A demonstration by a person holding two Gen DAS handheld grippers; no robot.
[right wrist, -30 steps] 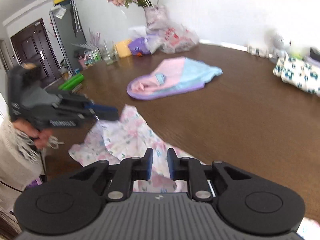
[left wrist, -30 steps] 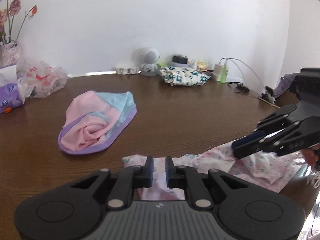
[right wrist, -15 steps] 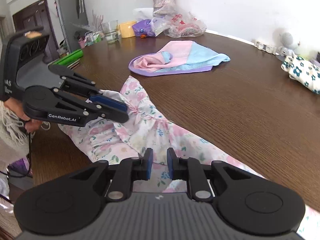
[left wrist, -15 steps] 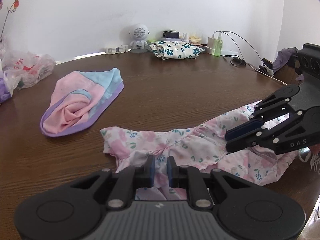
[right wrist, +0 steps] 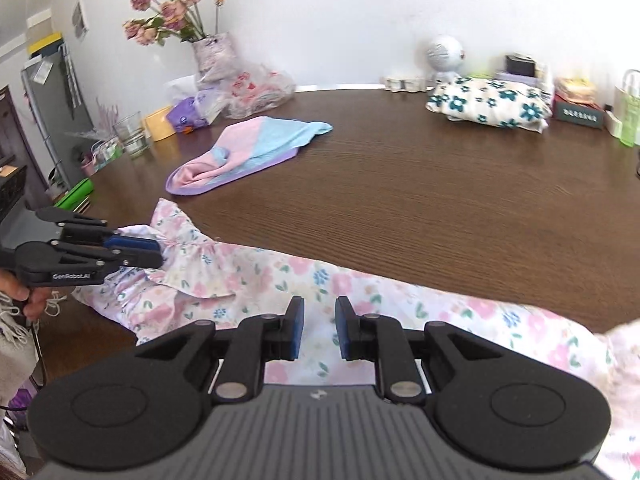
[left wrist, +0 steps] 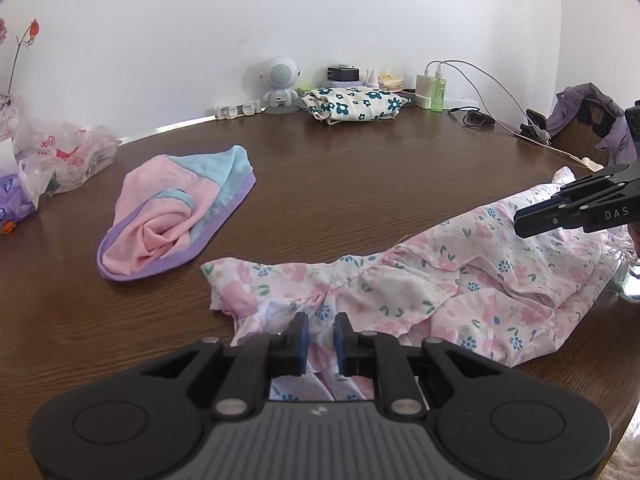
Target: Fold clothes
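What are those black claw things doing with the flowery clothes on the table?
A person holds a gripper in each hand and is working on folding a pink floral garment spread along the near edge of the brown table. The left gripper sits at one end of it, the right gripper at the other. Their jaws stand slightly apart with cloth between them; whether they pinch it is unclear. A pink, blue and purple garment lies untouched farther back.
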